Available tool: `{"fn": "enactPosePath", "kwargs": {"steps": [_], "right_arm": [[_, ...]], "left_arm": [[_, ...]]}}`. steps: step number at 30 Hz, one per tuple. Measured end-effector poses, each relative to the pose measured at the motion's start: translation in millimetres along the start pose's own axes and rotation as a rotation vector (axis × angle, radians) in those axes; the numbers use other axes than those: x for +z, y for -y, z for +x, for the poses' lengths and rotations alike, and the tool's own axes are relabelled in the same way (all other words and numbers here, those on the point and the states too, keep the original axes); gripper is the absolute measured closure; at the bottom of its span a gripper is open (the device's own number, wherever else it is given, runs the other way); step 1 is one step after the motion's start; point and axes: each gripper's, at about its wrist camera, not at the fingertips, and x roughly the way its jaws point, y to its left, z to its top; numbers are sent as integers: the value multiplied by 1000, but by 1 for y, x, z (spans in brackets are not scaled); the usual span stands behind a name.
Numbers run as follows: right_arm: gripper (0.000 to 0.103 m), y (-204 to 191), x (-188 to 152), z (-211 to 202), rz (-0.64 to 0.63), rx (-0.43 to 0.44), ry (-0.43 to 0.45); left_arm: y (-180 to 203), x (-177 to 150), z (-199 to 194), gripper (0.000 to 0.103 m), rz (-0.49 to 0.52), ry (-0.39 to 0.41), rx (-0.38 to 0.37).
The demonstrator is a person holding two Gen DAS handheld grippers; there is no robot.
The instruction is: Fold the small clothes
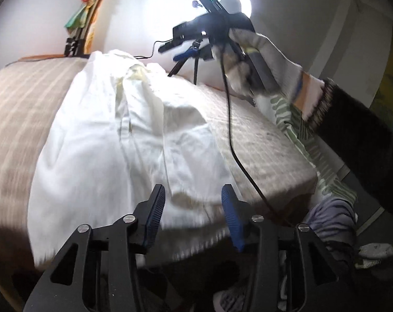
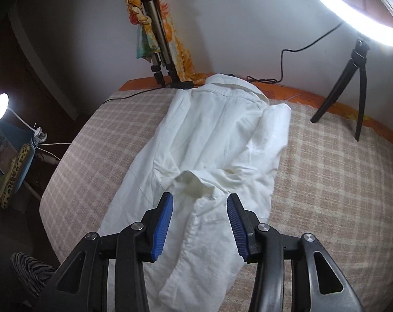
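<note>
A small white collared shirt (image 2: 209, 140) lies lengthwise on a beige checked bed cover (image 2: 326, 182), its sides and a sleeve folded inward. It also shows in the left wrist view (image 1: 113, 135), blurred by motion. My right gripper (image 2: 200, 200) is open and empty, just above the shirt's near cuff. My left gripper (image 1: 192, 195) is open and empty, over the shirt's near hem. The right gripper (image 1: 196, 44) shows in the left wrist view, held in a gloved hand high above the bed.
A black tripod (image 2: 349, 83) with a ring light (image 2: 352, 7) stands at the bed's far right, its cable (image 1: 233, 140) trailing across the cover. A second tripod with a colourful scarf (image 2: 155, 33) leans on the wall. A desk lamp (image 2: 0, 109) is left. Loose clothes (image 1: 331, 218) lie beside the bed.
</note>
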Motion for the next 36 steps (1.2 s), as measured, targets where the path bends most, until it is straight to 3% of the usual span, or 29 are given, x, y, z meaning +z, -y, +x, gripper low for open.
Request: {"fn": "enactPosePath", "kwargs": {"steps": [7,11,13,15,16,19,22,23,27,29,36], "right_arm": [[58,15,-13,4,15,-15,-15],[58,20,-10,10,31,6,-13],[58,17,-9,16,21,15,-23],[58,9,-8,24,-10,-1,-39],[58,4,-8,29,-27,-15,-49],[58,-11,-10,45,-76,-58,-94],[59,-29,-17,64,-169,-156,-160],[63,-34,-20,69,-194,-189,-178],[96,-42,-24,82,-224,-254,-214],[101,-43,-23,79,-213,-243,-200],[102,-45,-15,66,-118,-107,-133]], "left_arm": [[1,19,48,59,68,-91,63],[-3,14,62,62,52,-141,99],[-2,12,62,71,63,-132,101],[-5,11,63,91,52,-131,88],[-7,12,64,96,39,-131,78],[-13,14,58,100,12,-118,55],[-10,13,48,100,21,-101,43],[-9,12,46,100,28,-95,42],[-6,11,37,100,38,-78,34],[-5,11,32,101,42,-64,37],[-17,6,19,102,42,-64,69]]}}
